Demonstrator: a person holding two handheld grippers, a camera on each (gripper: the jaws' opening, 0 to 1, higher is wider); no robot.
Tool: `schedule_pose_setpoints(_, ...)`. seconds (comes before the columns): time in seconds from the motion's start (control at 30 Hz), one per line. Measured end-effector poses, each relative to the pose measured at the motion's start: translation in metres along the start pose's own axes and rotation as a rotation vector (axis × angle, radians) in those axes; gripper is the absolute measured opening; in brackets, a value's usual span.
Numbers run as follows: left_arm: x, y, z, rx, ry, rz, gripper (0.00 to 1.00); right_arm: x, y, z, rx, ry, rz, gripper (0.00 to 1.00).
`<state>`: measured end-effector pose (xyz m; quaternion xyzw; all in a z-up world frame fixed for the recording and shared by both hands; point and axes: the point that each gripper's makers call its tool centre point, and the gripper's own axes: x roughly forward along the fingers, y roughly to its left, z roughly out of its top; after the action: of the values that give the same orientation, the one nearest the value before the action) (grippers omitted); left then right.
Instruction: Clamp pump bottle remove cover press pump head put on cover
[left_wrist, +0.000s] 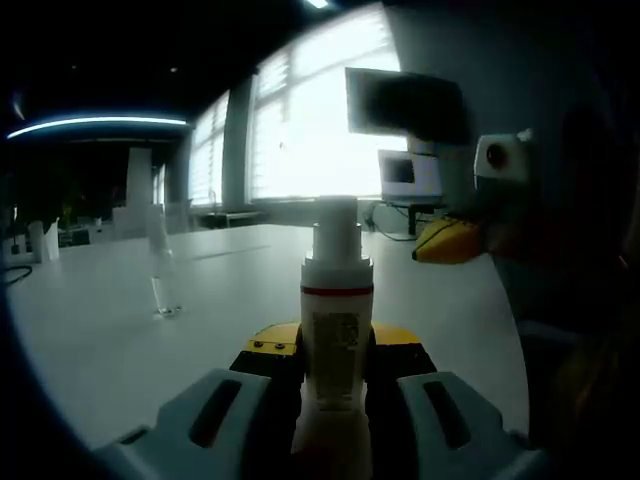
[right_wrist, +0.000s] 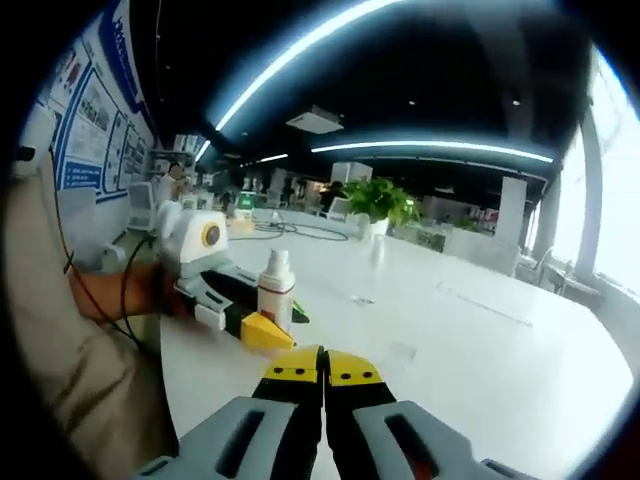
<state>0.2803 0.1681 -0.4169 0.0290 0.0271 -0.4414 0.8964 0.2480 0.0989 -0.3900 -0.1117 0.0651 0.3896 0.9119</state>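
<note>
Pump bottle: a white pump bottle (left_wrist: 337, 340) with a red band below its collar stands upright on the white table (left_wrist: 120, 330), its pump head bare at the top. In the right gripper view the same bottle (right_wrist: 275, 290) appears left of centre, held by the other tool.
Left gripper: the left gripper (left_wrist: 335, 400) holds the bottle's body between its two jaws, which press against both sides of it; yellow tips show just behind the bottle. In the right gripper view this gripper (right_wrist: 250, 320) comes in from the left with a hand (right_wrist: 120, 295) behind it.
Right gripper: the right gripper (right_wrist: 323, 375) has its jaws pressed together with nothing between them, the yellow and black tips meeting over the table (right_wrist: 450, 340). In the left gripper view its yellow tip (left_wrist: 450, 242) hangs in the air to the right of the bottle, apart from it.
Cover: a clear, slim cover (left_wrist: 163, 275) stands upright on the table to the left of the bottle, well apart from it. In the right gripper view a small clear object far back on the table may be this cover; too small to tell.
Surroundings: bright windows (left_wrist: 300, 120) lie behind the bottle, with a monitor (left_wrist: 410, 175) near them; a green plant (right_wrist: 380, 200) stands far across the room.
</note>
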Motion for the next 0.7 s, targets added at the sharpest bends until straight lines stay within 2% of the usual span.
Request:
schedule_pose_setpoints(0.27, 0.0, 0.0, 0.0, 0.0, 0.0, 0.0, 0.14, 0.007, 0.0, -0.015, -0.002, -0.025, -0.007, 0.0)
schedule_pose_setpoints(0.7, 0.0, 0.002, 0.0, 0.0, 0.001, 0.002, 0.14, 0.007, 0.003, -0.026, 0.017, -0.064, -0.007, 0.0)
